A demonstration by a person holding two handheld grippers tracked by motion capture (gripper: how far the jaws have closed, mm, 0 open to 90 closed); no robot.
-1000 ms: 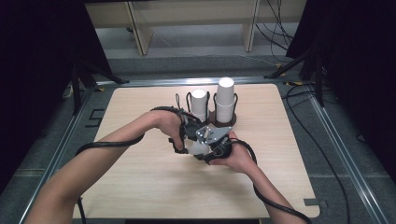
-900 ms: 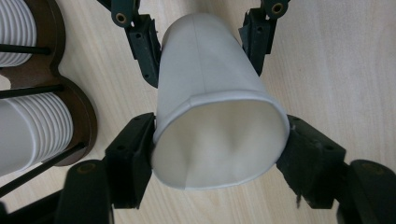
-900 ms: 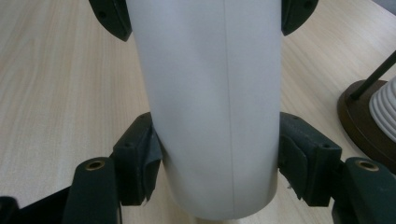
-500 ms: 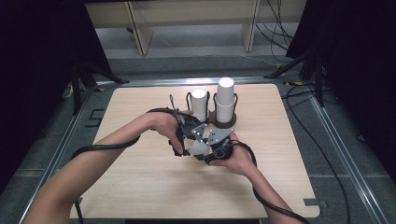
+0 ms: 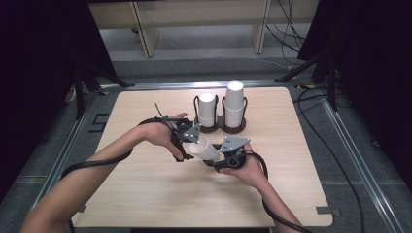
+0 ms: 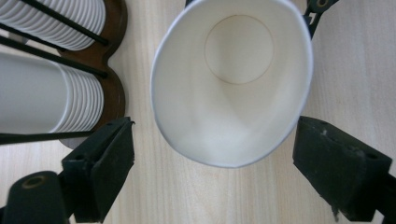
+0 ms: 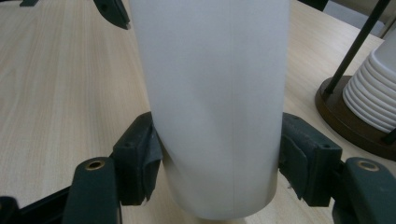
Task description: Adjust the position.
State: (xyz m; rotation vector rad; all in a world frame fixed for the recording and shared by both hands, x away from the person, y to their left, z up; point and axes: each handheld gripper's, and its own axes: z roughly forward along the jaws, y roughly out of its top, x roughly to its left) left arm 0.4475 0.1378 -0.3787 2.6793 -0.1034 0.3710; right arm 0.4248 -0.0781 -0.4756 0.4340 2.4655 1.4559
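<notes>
A white paper cup lies tilted between my two grippers, just in front of the cup holder. My right gripper is shut on its lower wall; in the right gripper view the pads press both sides of the cup near its base. My left gripper faces the cup's mouth. In the left gripper view its jaws have just been opening and stand wide on either side of the rim of the cup, with the left gripper not touching it.
A dark brown holder with black wire posts stands at the back middle of the wooden table. It holds two stacks of white cups, a shorter one and a taller one. Cables trail from both grippers.
My left gripper has opened and pulled back to the left, away from the right gripper. The cup now shows between them. The right gripper has kept still with the cup.
</notes>
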